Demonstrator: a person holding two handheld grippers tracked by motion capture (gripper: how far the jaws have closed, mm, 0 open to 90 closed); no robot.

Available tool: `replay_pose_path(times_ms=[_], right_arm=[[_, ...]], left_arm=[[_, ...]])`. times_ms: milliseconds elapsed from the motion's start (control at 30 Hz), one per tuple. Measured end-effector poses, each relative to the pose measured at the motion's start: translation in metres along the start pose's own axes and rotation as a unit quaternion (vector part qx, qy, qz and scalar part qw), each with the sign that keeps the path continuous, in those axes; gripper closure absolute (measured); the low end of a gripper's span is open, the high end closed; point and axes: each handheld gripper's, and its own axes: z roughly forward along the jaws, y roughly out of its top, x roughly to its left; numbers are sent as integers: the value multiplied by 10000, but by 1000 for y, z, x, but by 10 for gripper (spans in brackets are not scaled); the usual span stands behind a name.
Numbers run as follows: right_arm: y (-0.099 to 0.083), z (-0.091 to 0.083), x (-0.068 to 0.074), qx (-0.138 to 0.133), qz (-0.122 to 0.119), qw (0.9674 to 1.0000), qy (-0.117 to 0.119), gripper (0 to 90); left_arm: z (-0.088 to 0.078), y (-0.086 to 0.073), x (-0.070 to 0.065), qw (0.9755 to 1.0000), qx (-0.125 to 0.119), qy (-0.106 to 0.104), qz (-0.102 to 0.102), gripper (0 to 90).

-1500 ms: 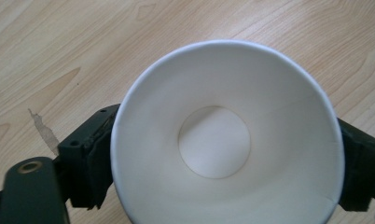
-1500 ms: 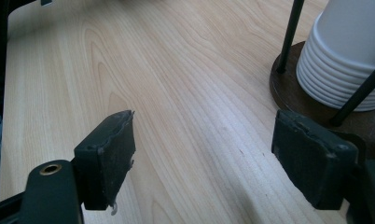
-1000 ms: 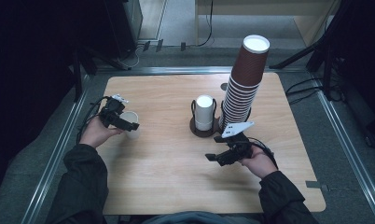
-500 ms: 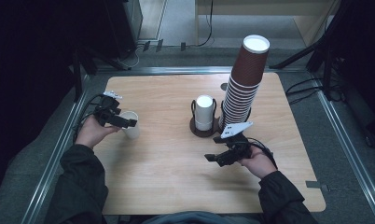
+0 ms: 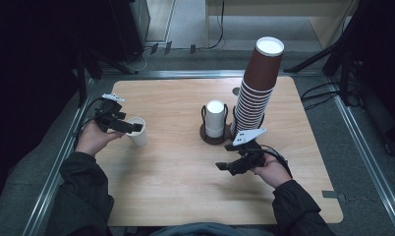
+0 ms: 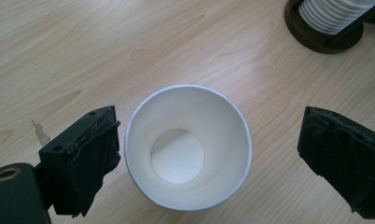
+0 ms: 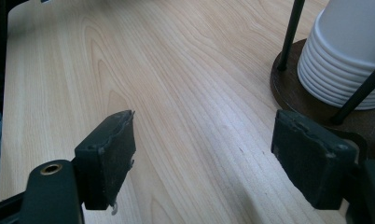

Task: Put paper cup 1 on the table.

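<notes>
A white paper cup point(image 5: 137, 132) stands upright and empty on the left part of the wooden table point(image 5: 176, 196). In the left gripper view I look straight down into the cup point(image 6: 188, 147). My left gripper point(image 6: 209, 137) hangs open above it: one pad sits close to the rim and the other stands well clear. In the high view the left gripper point(image 5: 128, 128) is at the cup's left side. My right gripper point(image 5: 225, 167) is open with nothing between its jaws, low over the table in front of the cup holder. The right gripper point(image 7: 204, 154) points past the holder's base.
A dark holder point(image 5: 205, 133) at mid-table carries a short stack of white cups point(image 5: 215, 117). A tall leaning stack of brown cups point(image 5: 257, 88) stands right behind it. The white stack point(image 7: 349, 51) and holder rods are near my right jaw. Metal rails edge the table.
My left gripper has lifted and drawn back to the left off the white cup, which now stands uncovered on the table. The right hand has kept still.
</notes>
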Motion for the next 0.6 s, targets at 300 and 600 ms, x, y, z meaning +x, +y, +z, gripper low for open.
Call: replay_pose_path(times_ms=[300, 600], right_arm=[[1, -2, 1, -97, -98, 9998, 163, 236], [5, -4, -3, -122, -4, 9999, -121, 161]], left_arm=[[-10, 3, -14, 9997, -73, -110, 197, 74], [-14, 8, -33, 9988, -141, -196, 437, 112]])
